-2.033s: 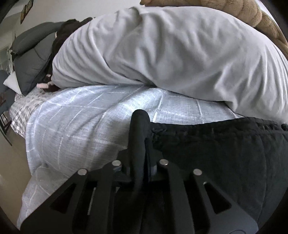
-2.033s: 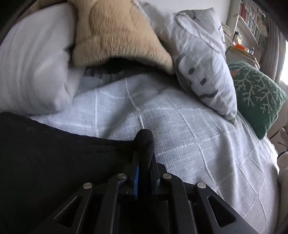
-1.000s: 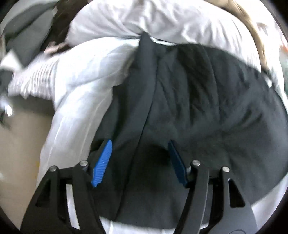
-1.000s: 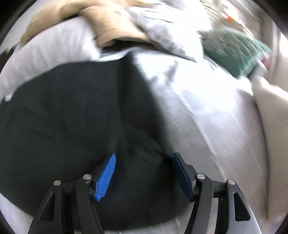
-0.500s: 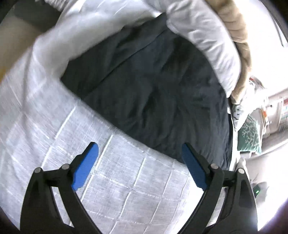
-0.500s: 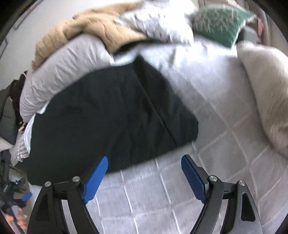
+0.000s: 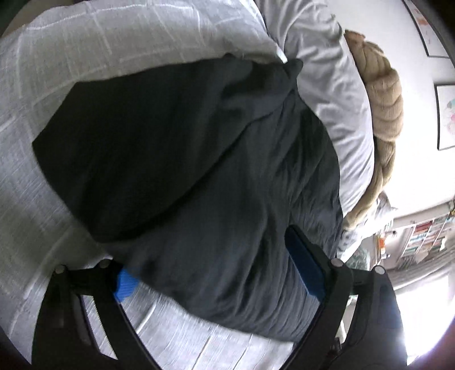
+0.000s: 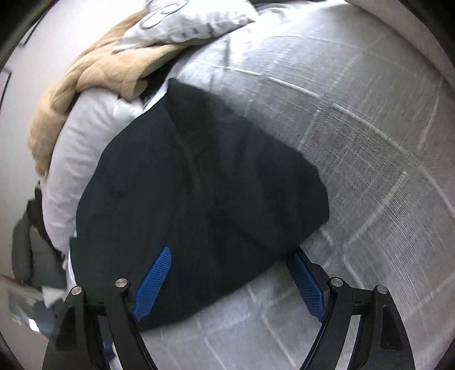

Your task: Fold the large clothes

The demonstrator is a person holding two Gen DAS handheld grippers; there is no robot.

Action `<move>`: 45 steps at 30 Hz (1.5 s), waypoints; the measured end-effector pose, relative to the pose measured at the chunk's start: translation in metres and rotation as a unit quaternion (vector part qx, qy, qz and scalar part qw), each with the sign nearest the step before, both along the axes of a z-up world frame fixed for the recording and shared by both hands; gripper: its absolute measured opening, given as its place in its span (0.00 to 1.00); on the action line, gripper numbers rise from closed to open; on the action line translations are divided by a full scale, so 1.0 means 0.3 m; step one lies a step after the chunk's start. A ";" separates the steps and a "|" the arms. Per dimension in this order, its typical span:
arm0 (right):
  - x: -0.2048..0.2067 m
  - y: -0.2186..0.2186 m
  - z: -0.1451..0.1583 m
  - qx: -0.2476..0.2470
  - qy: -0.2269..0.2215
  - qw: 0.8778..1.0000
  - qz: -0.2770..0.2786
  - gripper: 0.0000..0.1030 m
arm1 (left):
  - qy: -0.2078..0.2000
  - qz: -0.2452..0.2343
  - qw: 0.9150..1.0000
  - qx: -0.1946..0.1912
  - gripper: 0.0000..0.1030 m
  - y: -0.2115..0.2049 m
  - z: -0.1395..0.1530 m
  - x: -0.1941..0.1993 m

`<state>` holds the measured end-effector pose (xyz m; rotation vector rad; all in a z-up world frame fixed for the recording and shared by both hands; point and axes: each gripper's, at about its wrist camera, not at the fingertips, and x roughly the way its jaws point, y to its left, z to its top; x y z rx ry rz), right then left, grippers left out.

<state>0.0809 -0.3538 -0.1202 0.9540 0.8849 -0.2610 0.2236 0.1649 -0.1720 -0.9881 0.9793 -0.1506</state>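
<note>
A large black garment [image 7: 199, 159] lies folded on the pale checked bedspread [image 7: 57, 57]. One layer is doubled over the other. My left gripper [image 7: 216, 270] hangs over its near edge. The blue pads [image 7: 304, 264] stand wide apart with black cloth between them, not pressing on it, and the jaws are closing. In the right wrist view the same garment [image 8: 199, 185] fills the middle. My right gripper [image 8: 230, 284] is open at its near corner. One pad [image 8: 153, 281] is over the cloth and the other is at the cloth's edge over the bedspread [image 8: 369, 142].
A white duvet [image 7: 335, 108] and a beige plush blanket [image 7: 384, 94] are bunched against the garment's far side. A patterned pillow [image 8: 182, 22] lies on the blanket. Dark clothes [image 8: 31, 247] are heaped off the bed's end. Bookshelves [image 7: 421, 236] stand by the wall.
Both grippers, earlier shut on the garment's edge, have let it go and opened wide. Both have rolled and sunk towards the garment's near edge, which now lies between their pads.
</note>
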 end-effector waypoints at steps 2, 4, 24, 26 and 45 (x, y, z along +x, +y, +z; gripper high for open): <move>-0.001 -0.013 -0.009 0.012 -0.009 1.000 -0.018 0.76 | -0.001 0.018 1.000 0.007 0.71 0.005 -0.008 0.003; -0.003 -0.020 -0.009 0.011 -0.020 0.999 -0.028 0.63 | -0.005 0.028 0.999 0.015 0.58 0.009 -0.020 0.013; -0.244 0.164 0.255 -0.068 -0.002 0.994 0.087 0.24 | -0.033 -0.061 0.991 0.118 0.25 0.196 0.285 -0.309; -0.279 0.185 0.246 -0.071 0.005 0.992 0.103 0.24 | -0.023 -0.064 0.992 0.111 0.25 0.226 0.270 -0.353; -0.369 0.134 0.112 -0.181 0.079 0.974 0.115 0.76 | 0.011 -0.081 0.996 0.037 0.81 0.270 0.027 -0.406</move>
